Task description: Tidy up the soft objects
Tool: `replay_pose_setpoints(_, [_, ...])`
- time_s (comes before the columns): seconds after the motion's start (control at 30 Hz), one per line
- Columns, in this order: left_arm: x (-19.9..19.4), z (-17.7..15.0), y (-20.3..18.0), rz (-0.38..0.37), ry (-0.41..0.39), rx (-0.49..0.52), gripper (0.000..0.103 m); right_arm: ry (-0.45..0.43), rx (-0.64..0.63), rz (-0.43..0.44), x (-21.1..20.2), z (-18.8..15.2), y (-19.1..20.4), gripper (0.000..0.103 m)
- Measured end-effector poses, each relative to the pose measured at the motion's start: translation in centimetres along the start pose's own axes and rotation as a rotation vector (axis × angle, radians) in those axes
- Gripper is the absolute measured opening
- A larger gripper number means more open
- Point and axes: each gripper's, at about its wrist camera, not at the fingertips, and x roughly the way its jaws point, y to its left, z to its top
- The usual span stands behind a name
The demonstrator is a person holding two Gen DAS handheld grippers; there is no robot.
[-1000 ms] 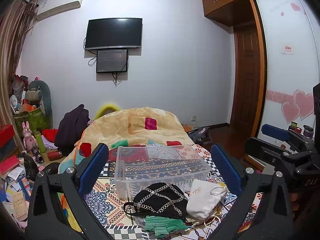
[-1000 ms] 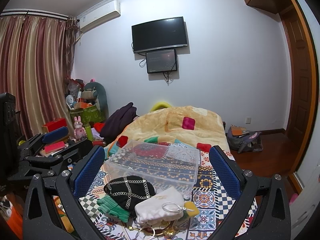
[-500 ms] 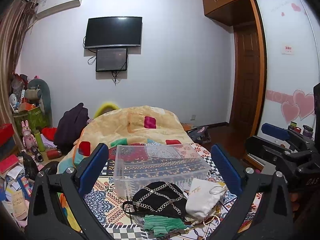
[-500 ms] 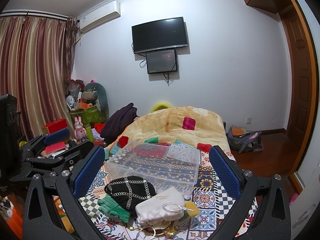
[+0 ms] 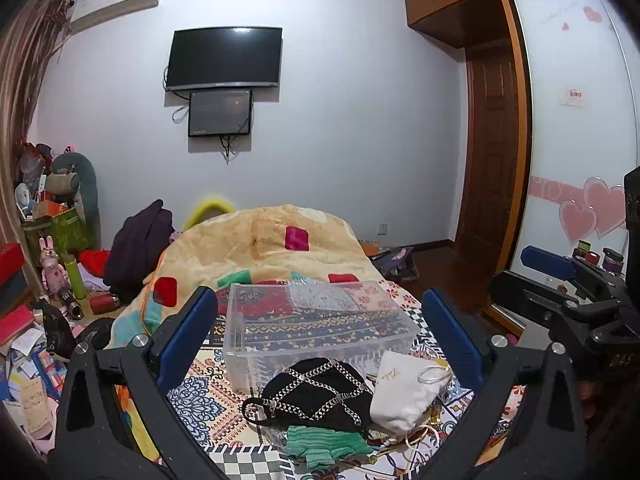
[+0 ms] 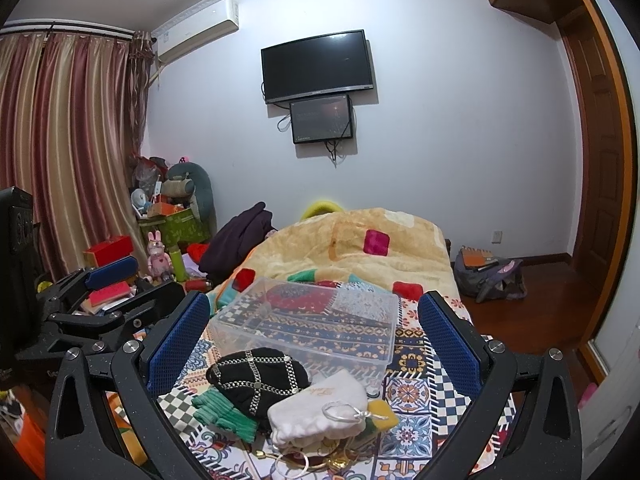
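Observation:
A pile of soft things lies on the patterned bedspread (image 6: 416, 396) near me: a black hat with silver chains (image 5: 316, 394) (image 6: 260, 376), a white drawstring pouch (image 5: 404, 392) (image 6: 320, 408) and a green knitted piece (image 5: 324, 442) (image 6: 224, 410). A clear plastic box (image 5: 316, 320) (image 6: 312, 320) stands empty just behind them. My left gripper (image 5: 320, 336) is open and empty, above and before the pile. My right gripper (image 6: 314, 338) is open and empty too. Each gripper shows at the edge of the other's view.
A yellow patchwork blanket (image 5: 272, 240) is heaped at the far end of the bed. Gold bangles and rings (image 6: 316, 460) lie by the pouch. Clutter and toys (image 6: 168, 232) fill the left floor; a bag (image 6: 488, 276) lies on the right floor.

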Motion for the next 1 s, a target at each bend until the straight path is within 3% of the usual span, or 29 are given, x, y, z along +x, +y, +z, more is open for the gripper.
replay_pose_setpoints(0.17, [1.3,-1.0,0.2,-0.018,0.057,0.001,0.103,0.054,0.016,-0.007,1.0,-0.7,-0.9,0.103])
replay_pose_setpoints(0.43, [5.4,-4.9,1.8,-0.037,0.238,-0.017,0.103,0.233,0.041,0.02,3.8,-4.1,-2.6,0.103])
replay_pose_setpoints(0.57, [7.3,-6.8,2.5,-0.023,0.31,-0.026,0.088,0.31,0.037,0.026,5.2,-6.0,-3.1,0.103])
replay_pose_setpoints(0.8, [10.2,-8.9,3.2,-0.053,0.396,-0.07,0.07,0.399,0.06,0.073,6.9,-7.6,-3.6,0.085])
replay_pose_setpoints(1.0, [10.8,-9.6,3.6,-0.081,0.421,-0.103,0.053,0.451,0.063,0.093,7.9,-8.4,-3.4,0.061])
